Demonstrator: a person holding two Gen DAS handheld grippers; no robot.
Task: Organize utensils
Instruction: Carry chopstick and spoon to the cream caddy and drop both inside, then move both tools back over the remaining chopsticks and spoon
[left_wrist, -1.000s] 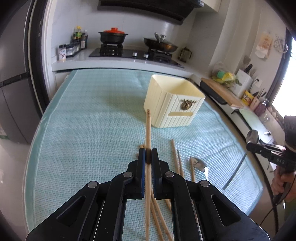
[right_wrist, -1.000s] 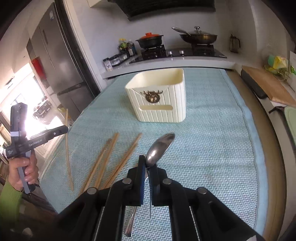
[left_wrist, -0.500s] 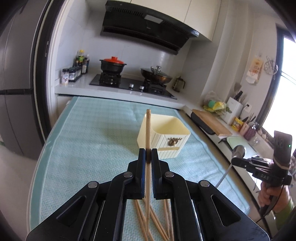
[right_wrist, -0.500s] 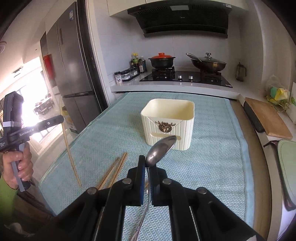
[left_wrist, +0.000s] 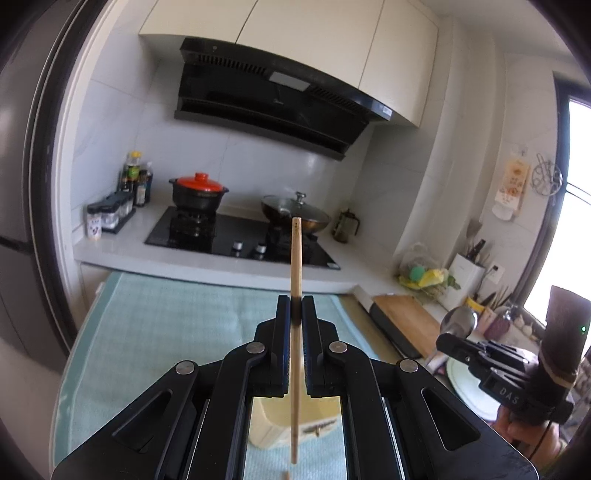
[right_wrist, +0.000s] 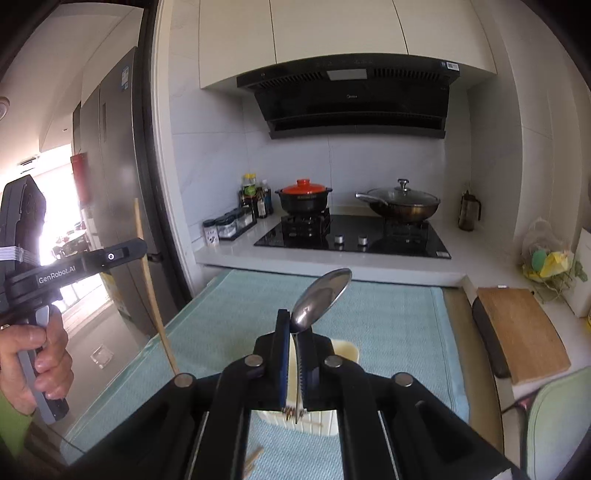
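Note:
My left gripper (left_wrist: 296, 301) is shut on a wooden chopstick (left_wrist: 296, 251) that stands nearly upright, its top over the stove and its lower end hanging above the cream utensil box (left_wrist: 266, 424). In the right wrist view that gripper (right_wrist: 142, 248) sits at the left, a hand around its grip, the chopstick (right_wrist: 151, 295) slanting down. My right gripper (right_wrist: 293, 326) is shut on the neck of a metal spoon (right_wrist: 323, 293), bowl up. The cream box (right_wrist: 345, 349) is mostly hidden under the jaws. The right gripper (left_wrist: 448, 341) with the spoon (left_wrist: 458, 323) shows at the right in the left wrist view.
A teal woven mat (right_wrist: 388, 321) covers the table. Loose chopsticks (right_wrist: 253, 456) lie on it near the front. Behind are a stove with a red-lidded pot (right_wrist: 303, 197) and a wok (right_wrist: 402, 205). A wooden cutting board (right_wrist: 521, 328) lies to the right, a fridge (right_wrist: 110, 192) to the left.
Both grippers have risen well above the table with chopstick and spoon still clamped. The views tilted up toward the stove and hood; the cream box slid under the jaws.

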